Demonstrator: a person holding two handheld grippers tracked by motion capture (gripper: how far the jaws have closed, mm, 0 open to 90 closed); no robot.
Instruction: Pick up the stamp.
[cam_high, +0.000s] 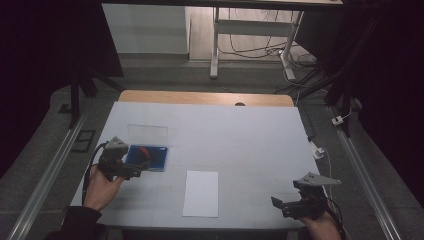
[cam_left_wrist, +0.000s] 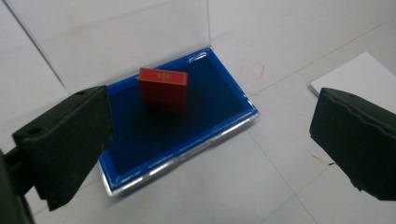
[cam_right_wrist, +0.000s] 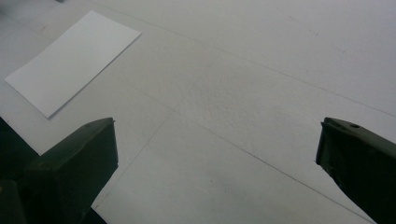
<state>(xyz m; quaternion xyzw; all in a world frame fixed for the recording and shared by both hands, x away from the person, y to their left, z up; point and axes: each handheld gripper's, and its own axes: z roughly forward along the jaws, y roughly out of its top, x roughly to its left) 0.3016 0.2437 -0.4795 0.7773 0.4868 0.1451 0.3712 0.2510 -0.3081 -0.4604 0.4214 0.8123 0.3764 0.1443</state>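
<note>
A blue ink pad tray (cam_high: 154, 159) (cam_left_wrist: 219, 100) lies at the table's left with its clear lid (cam_high: 147, 134) (cam_left_wrist: 121, 37) standing open behind it. A red block stamp (cam_left_wrist: 162, 88) (cam_high: 144, 150) stands on the blue pad. My left gripper (cam_high: 135, 171) (cam_left_wrist: 210, 140) hovers just in front of the tray, open, with nothing between its jaws. A white sheet of paper (cam_high: 201, 193) (cam_right_wrist: 72, 60) lies near the table's front middle. My right gripper (cam_high: 280, 206) (cam_right_wrist: 217, 163) hangs open over bare table at the front right, empty.
The table (cam_high: 240, 135) is covered in white, with a wooden strip (cam_high: 205, 98) showing at its far edge. Rails run along the floor on both sides. A desk frame with cables (cam_high: 255, 45) stands beyond the table.
</note>
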